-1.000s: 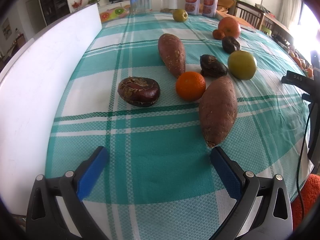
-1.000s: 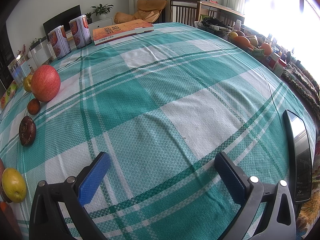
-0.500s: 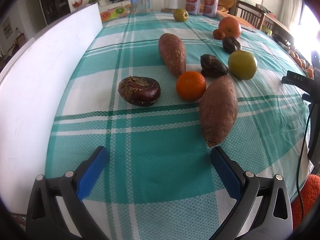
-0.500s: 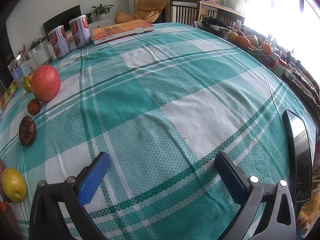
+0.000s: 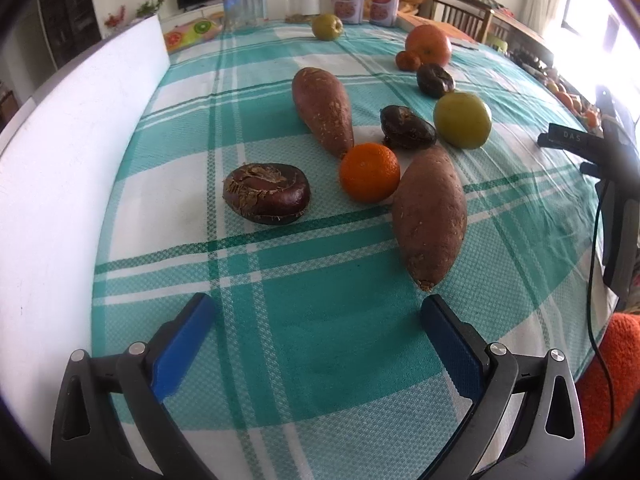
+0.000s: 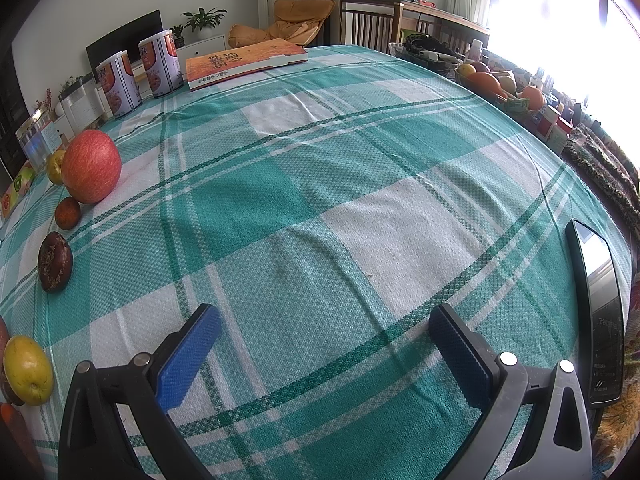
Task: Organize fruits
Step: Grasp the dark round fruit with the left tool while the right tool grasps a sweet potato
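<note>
On the teal plaid tablecloth, the left wrist view holds two sweet potatoes (image 5: 430, 216) (image 5: 323, 104), an orange (image 5: 369, 173), a dark brown water chestnut (image 5: 267, 193), another dark one (image 5: 406, 128), a green fruit (image 5: 462, 120) and, farther back, a red apple (image 5: 428, 45). My left gripper (image 5: 316, 312) is open and empty, just short of the near sweet potato's tip. My right gripper (image 6: 326, 322) is open over bare cloth; the red apple (image 6: 91, 166), a small tangerine (image 6: 67, 212), a dark chestnut (image 6: 55, 262) and a yellow-green fruit (image 6: 28, 370) lie along its left edge.
A white board (image 5: 76, 148) stands along the table's left side. Cans (image 6: 158, 64), a glass jar (image 5: 244, 0) and an orange book (image 6: 244, 62) sit at the far end. A black phone (image 6: 600, 312) lies at the right edge beside a fruit basket (image 6: 496, 82).
The left gripper's view has shifted very slightly, fruits sitting a touch lower in frame. The right gripper has not moved.
</note>
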Demonstrator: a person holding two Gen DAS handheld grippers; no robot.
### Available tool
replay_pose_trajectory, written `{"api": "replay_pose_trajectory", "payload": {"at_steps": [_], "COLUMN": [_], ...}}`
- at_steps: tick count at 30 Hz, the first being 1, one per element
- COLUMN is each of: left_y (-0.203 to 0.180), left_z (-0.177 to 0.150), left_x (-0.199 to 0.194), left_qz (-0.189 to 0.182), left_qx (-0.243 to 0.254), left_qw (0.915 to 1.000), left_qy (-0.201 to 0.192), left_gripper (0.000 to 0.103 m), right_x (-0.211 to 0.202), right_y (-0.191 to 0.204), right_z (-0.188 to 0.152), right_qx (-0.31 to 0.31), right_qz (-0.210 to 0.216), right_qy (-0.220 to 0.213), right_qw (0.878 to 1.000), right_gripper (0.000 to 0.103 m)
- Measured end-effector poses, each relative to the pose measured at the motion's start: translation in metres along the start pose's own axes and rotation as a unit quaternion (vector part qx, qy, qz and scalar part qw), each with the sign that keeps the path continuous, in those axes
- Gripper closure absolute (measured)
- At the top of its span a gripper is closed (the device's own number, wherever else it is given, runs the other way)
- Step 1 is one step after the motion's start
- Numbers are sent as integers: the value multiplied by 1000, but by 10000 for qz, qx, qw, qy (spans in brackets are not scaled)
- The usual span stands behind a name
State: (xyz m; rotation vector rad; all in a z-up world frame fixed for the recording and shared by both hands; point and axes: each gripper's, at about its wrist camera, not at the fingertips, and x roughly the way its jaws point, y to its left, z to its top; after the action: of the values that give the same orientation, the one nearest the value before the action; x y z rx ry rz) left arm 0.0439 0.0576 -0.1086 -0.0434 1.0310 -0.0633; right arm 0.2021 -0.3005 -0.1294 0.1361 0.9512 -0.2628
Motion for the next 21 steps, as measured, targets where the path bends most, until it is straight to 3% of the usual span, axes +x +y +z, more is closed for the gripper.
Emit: {"api": "replay_pose_trajectory", "payload": {"at_steps": [5,10,13,17,18,21], "left_y": [32,53,59,45,43,41], "left_z": [35,65,73,69,68,66], "left_x": [-22,-40,-23,-2,2,18], "left_qz": [-1047,-1102,-1014,-798,-712,-747], "left_qx": [-709,-847,-885,-438,-377,-385], "left_qw": [9918,9897,9909,9955,9963,9953], "left_qy": [-173,-329,52,273,310,479], "left_gripper": [1,1,2,3,6,37], "right_x": [0,0,0,0,0,0], "right_y": [0,0,0,0,0,0], "right_z": [0,0,0,0,0,0], "right_qx": [-1,-1,-1,-1,-2,-2], "right_qz": [0,0,-1,0,-1,0], "right_qy": [-1,-2,-3,-2,-3,-4], "right_qw": [10000,10000,10000,10000,10000,10000], "right_gripper": [0,0,0,0,0,0]}}
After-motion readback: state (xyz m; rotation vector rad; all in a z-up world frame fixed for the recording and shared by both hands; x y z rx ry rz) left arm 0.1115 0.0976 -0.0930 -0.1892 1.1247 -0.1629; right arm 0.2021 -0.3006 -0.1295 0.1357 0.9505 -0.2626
